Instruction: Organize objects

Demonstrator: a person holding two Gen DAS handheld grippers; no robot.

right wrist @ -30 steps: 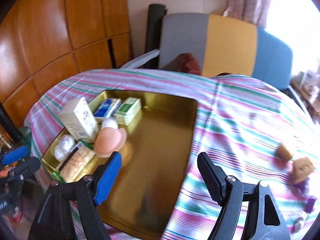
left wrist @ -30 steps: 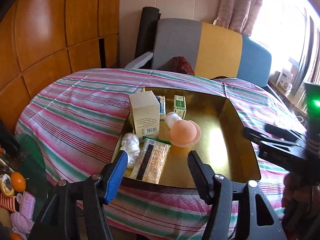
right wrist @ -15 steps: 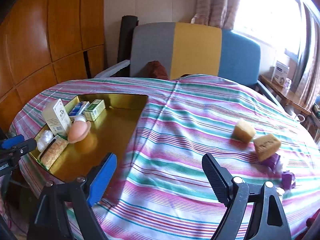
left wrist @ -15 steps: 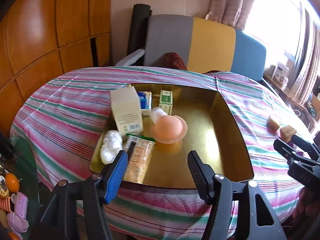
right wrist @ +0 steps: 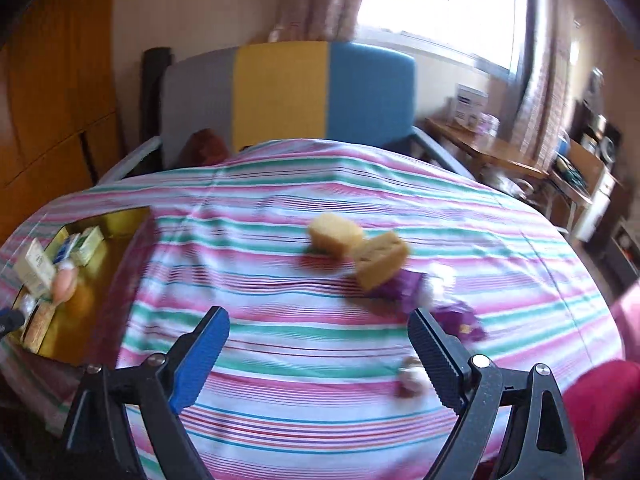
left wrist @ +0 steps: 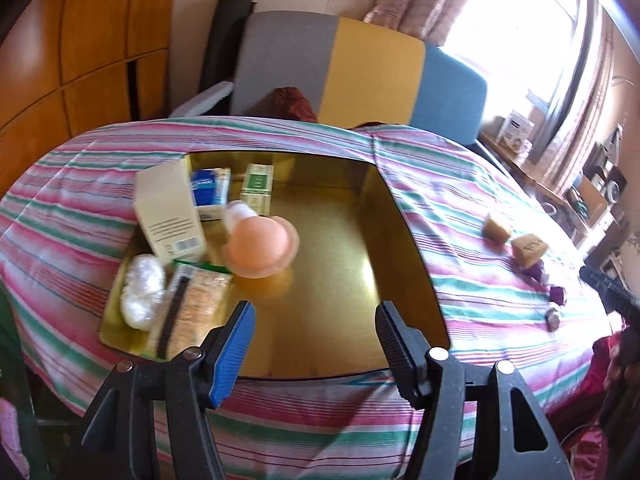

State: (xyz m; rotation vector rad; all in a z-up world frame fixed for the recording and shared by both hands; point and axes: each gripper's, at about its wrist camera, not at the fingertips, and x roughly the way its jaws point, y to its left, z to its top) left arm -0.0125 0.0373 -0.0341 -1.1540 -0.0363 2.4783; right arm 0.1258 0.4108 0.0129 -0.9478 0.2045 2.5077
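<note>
- The right gripper point(right wrist: 318, 354), jaws wide and empty, faced the two yellow sponge blocks point(right wrist: 358, 246) (likely next pickups).
- The left gripper point(left wrist: 314, 346), equally wide, hung over the shiny gold rectangular tray point(left wrist: 404, 240), probably waiting.

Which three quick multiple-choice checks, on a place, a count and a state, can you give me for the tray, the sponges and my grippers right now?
1. Where do the sponges lie?
A. in the tray
B. on the cloth right of the tray
C. on the chair

2. How many yellow sponges are out on the cloth?
A. one
B. two
C. four

3. How stand the grippers?
A. both open, empty
B. left shut on a box
C. right shut on a sponge

Answers:
1 B, they sit on the stripes, apart from the tray.
2 B, two blocks touch side by side.
3 A, left gripper and right gripper show wide gaps with nothing between.
</note>
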